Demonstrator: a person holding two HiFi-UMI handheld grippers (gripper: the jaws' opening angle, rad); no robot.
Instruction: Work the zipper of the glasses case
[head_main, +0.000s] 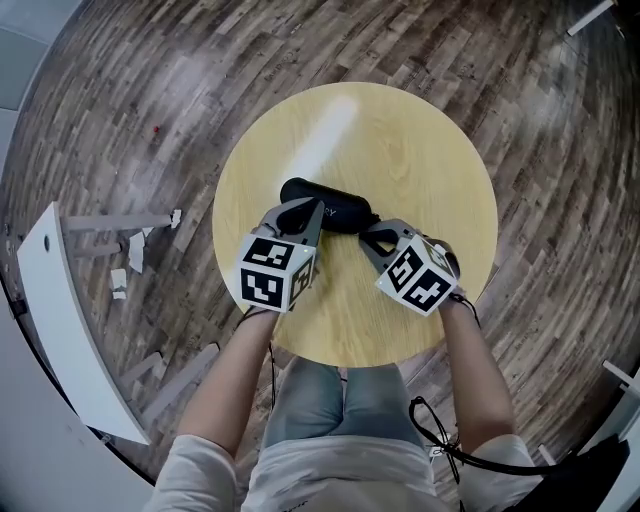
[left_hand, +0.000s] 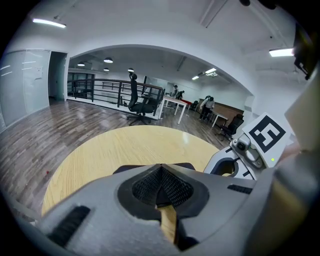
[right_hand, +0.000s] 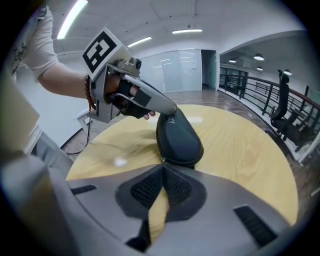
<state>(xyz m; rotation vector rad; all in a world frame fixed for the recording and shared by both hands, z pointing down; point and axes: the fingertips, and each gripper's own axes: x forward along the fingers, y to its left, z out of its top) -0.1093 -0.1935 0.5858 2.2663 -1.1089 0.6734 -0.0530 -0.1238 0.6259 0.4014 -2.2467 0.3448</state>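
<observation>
A black zipped glasses case (head_main: 335, 203) lies near the middle of a round wooden table (head_main: 410, 140). My left gripper (head_main: 308, 210) is shut, and its tips rest against the case's left end. In the left gripper view the case (left_hand: 129, 170) shows dark just behind the shut tips (left_hand: 160, 168). My right gripper (head_main: 366, 236) is at the case's right end. In the right gripper view the case (right_hand: 180, 137) runs away from the shut tips (right_hand: 162, 166), and a small metal zipper pull (right_hand: 161, 160) sits right at them. The left gripper (right_hand: 172, 111) touches the far end.
The table stands on a dark wood-plank floor (head_main: 150, 100). A white panel (head_main: 60, 320) leans at the left, and a black cable (head_main: 450, 440) hangs by the person's right arm. Office chairs (left_hand: 142, 106) and a railing (left_hand: 100, 90) stand far behind.
</observation>
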